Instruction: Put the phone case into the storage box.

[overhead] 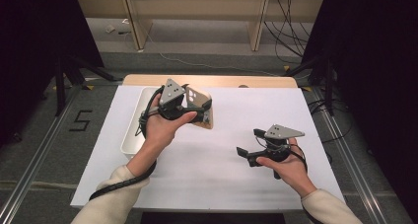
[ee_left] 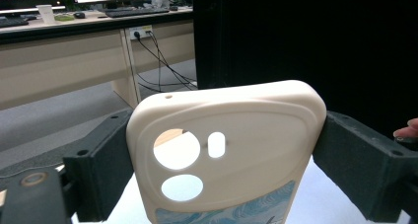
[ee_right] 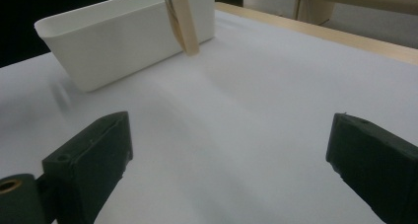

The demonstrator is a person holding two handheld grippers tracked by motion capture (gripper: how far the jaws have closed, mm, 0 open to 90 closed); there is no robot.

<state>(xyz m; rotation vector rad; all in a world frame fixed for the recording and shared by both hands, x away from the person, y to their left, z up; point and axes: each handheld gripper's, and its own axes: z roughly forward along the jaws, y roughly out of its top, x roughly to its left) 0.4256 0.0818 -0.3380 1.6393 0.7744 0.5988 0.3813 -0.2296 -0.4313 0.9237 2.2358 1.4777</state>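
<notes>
Phone case (ee_left: 231,150): one, cream, with two round holes and a small slot, and a blue print low on its back. It is held up off the bench (overhead: 217,165), just beside the bin (overhead: 132,135), one corner hanging close over the white sheet.

Going by size: one bench with a wooden top, covered by one white sheet (overhead: 276,115); one long white bin at the sheet's left edge; one case; two grippers.

The left gripper (overhead: 199,113) has its jaws spread wide and pressed on the two long edges of the case, so the case stands between them, upright. The right gripper (overhead: 249,147) hovers low over the right part of the sheet, well apart from the case, its jaws wide and with nothing between them.

Grey floor lies around the bench, with a black "5" marked at its left. Wooden desks stand at the far side, cables trailing beneath them; dark curtains close both sides. In the left gripper view a desk carries monitors and a cup.
</notes>
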